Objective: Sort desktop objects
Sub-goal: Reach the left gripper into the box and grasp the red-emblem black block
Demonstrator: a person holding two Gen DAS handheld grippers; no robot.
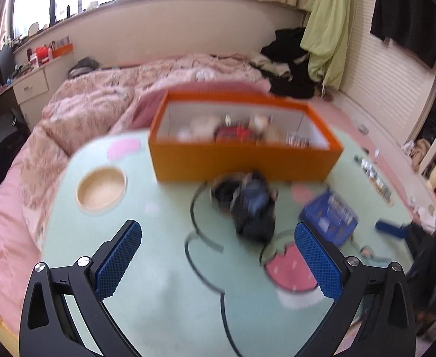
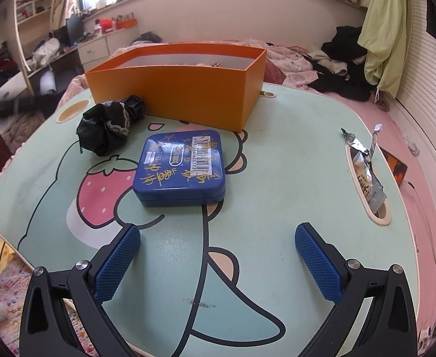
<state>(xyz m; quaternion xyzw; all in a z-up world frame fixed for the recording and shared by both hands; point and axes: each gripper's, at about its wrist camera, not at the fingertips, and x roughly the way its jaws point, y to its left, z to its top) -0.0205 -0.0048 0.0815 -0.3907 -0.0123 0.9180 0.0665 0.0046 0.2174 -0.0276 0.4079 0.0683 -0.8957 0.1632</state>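
Both my grippers hang wide and empty over the desk [image 2: 277, 154], so I judge I am between picks: my right gripper [image 2: 218, 253] faces the blue tin [image 2: 180, 169], which lies flat just ahead. Next it needs straddling across its sides and lifting into the orange box [image 2: 176, 95] beyond. My left gripper [image 1: 218, 255], in a blurred view, alone shows things already inside that box; the right view alone shows the black bundle [image 2: 110, 125] sharply and a snack packet [image 2: 366, 178] in the desk's slot.

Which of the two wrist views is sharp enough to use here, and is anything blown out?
Left wrist view: motion-blurred; orange box and blue tin smeared. Right wrist view: sharp, blue tin barcode visible. Windows overexposed in both; fisheye bends the table edges.
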